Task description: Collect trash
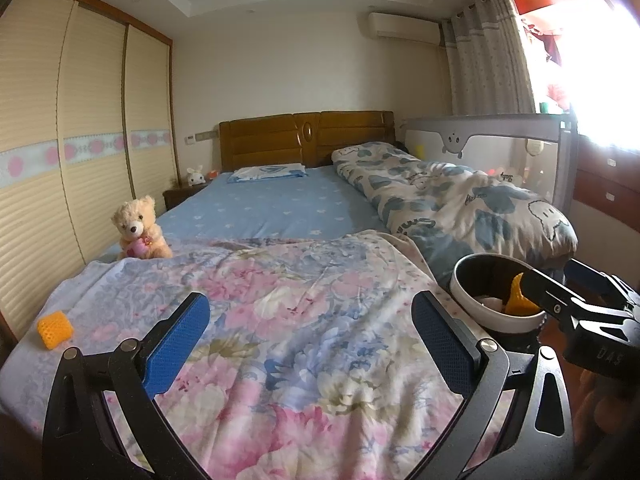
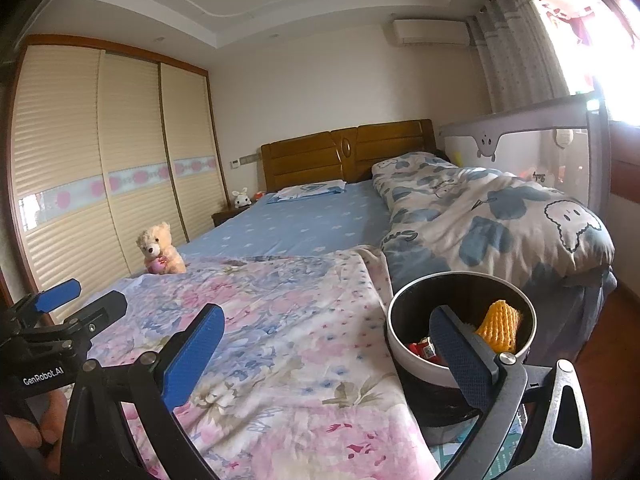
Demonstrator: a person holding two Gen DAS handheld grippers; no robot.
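At the lower left of the left wrist view an orange foam net [image 1: 55, 329] lies on the floral blanket [image 1: 280, 300], near the bed's edge. Bottom centre, the left tongs [image 1: 310, 334] gape wide and empty. At the lower right, the right tongs [image 2: 326, 354] are released too, one finger over the bin [image 2: 400, 350], where another orange net [image 2: 500, 326] sits.

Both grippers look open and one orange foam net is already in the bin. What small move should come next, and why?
Probably swing the left gripper left toward the orange foam net lying on the floral quilt near the bed's left edge. It is the only loose trash visible on the bed, the gripper is open and empty, and the bin already holds another net.
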